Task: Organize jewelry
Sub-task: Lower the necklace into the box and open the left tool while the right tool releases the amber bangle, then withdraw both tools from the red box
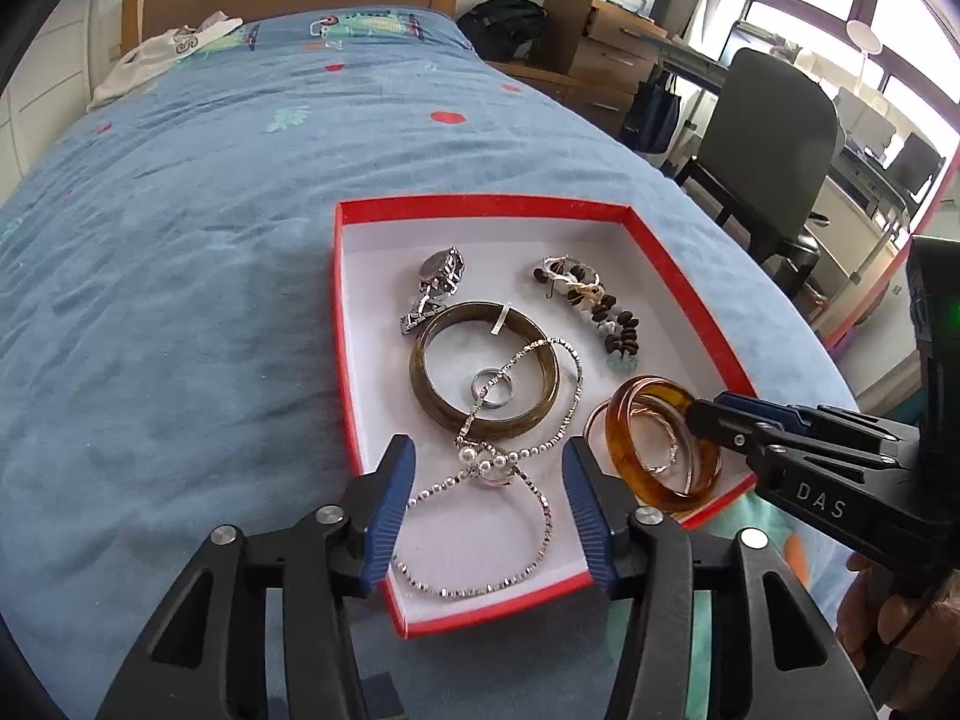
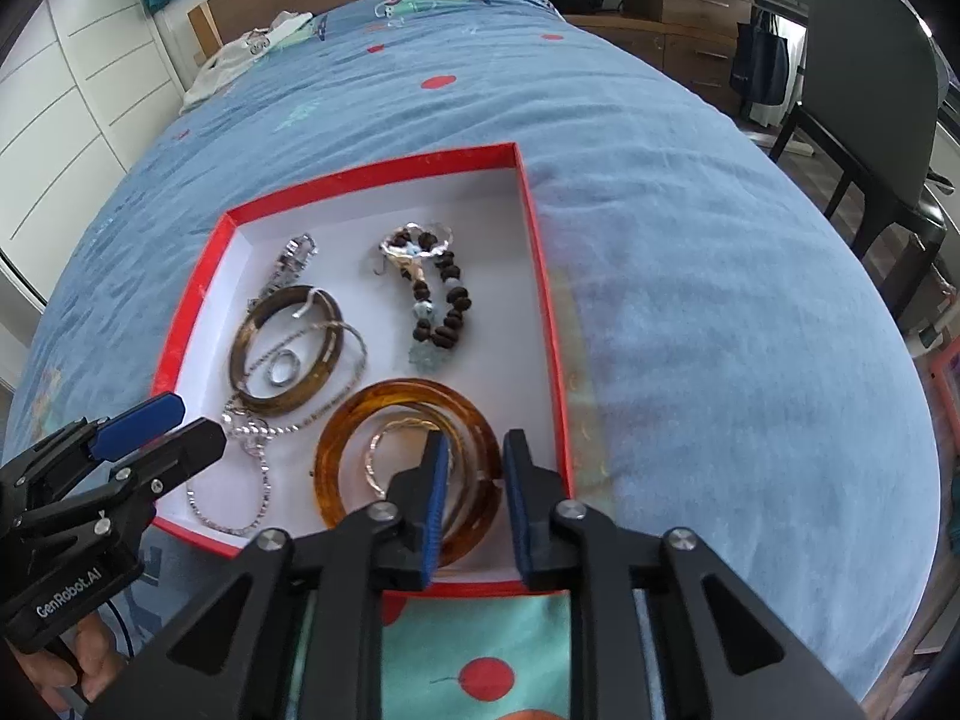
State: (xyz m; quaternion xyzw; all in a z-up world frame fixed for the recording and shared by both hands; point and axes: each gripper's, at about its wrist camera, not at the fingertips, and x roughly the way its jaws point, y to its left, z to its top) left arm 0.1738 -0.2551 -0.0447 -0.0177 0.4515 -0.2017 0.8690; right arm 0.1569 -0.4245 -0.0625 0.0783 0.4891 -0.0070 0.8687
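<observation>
Red box (image 1: 690,276) on bed: silver chain necklace (image 1: 540,516) at its near edge, limp, light, snag-prone; pinch by pearl cluster. Left gripper (image 1: 489,480) half open, straddling it. Right gripper (image 2: 474,468) narrowly parted over amber bangle (image 2: 360,414), rigid, slick

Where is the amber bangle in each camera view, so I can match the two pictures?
Left wrist view: the amber bangle lies low and right of centre, in the red box's near right corner, by the right gripper.
Right wrist view: bottom centre, partly behind the right gripper's jaws.
Shared landmark: the olive bangle ringing a silver ring.
</observation>
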